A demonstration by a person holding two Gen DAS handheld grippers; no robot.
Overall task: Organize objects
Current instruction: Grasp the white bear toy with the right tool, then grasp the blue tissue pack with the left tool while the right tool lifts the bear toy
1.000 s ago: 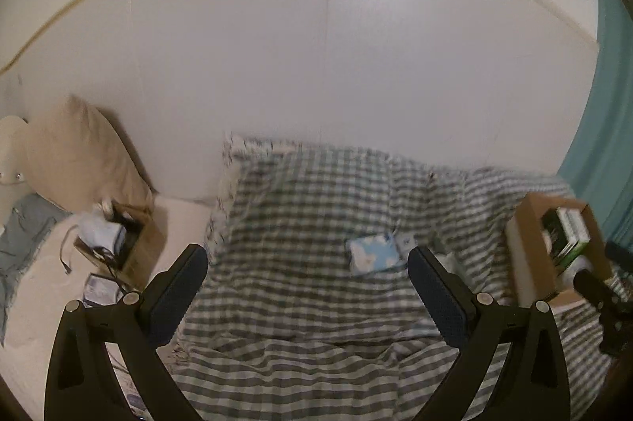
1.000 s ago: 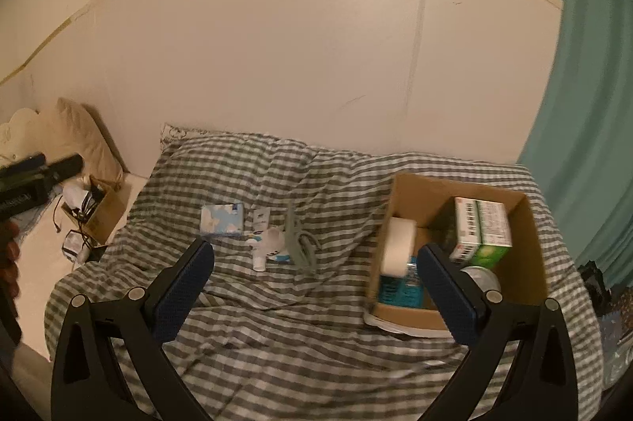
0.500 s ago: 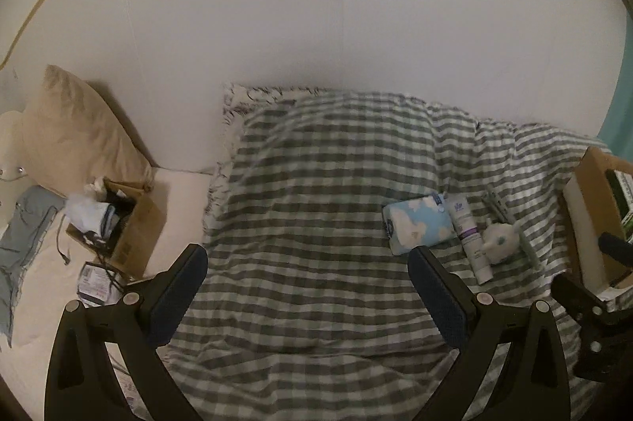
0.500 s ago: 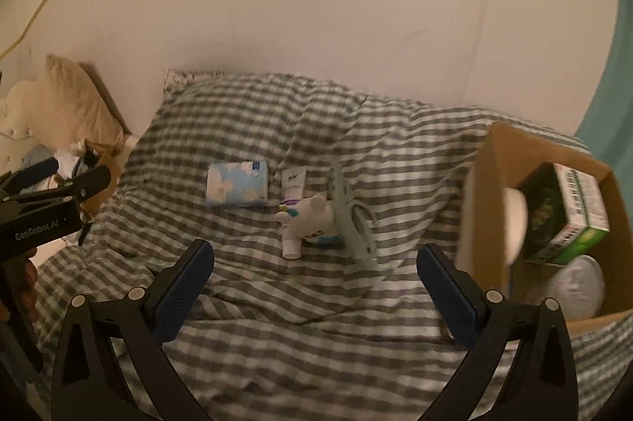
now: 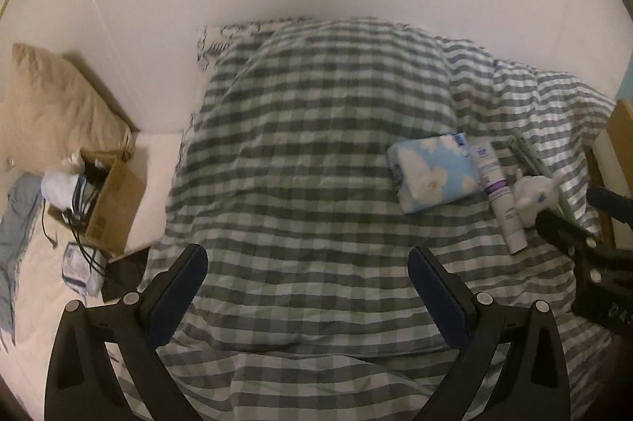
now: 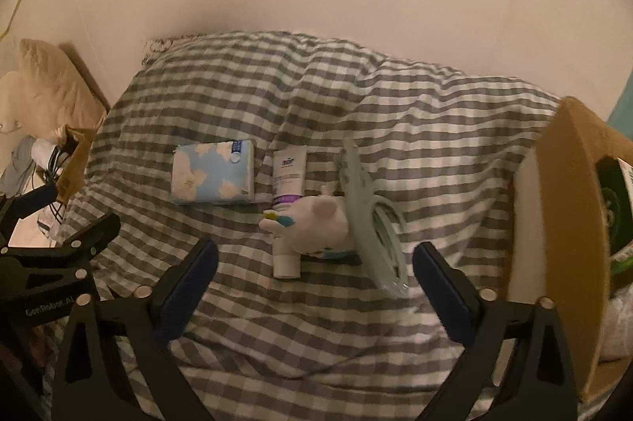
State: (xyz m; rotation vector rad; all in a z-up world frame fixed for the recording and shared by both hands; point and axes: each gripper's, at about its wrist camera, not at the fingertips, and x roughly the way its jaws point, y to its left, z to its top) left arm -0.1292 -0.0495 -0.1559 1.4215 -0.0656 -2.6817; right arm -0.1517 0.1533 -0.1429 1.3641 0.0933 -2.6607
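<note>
Over the last second I have brought both claws down and forward toward the bed [image 6: 245,334], so the row of loose objects on the checked duvet now fills far more of each view. On the left, the left claw [image 5: 308,286] hangs above bare duvet with its fingers spread apart and nothing between them; the objects lie off to its right. Reading the right wrist view from left to right, the row consists of the blue cloud-print tissue pack [image 6: 213,172], the white tube [image 6: 288,207] just beside it, the small white plush toy [image 6: 312,223] resting across the tube, and a pale grey-green flat item [image 6: 372,223], possibly a hanger, though blur prevents confirmation. The right claw [image 6: 316,286] is likewise spread and empty, now lined up just short of the plush toy and tube. At the far right stands the open cardboard box [image 6: 569,223], already holding several items. In my judgement, the approach is nearly complete and the plush toy is the next pick for the box.
</note>
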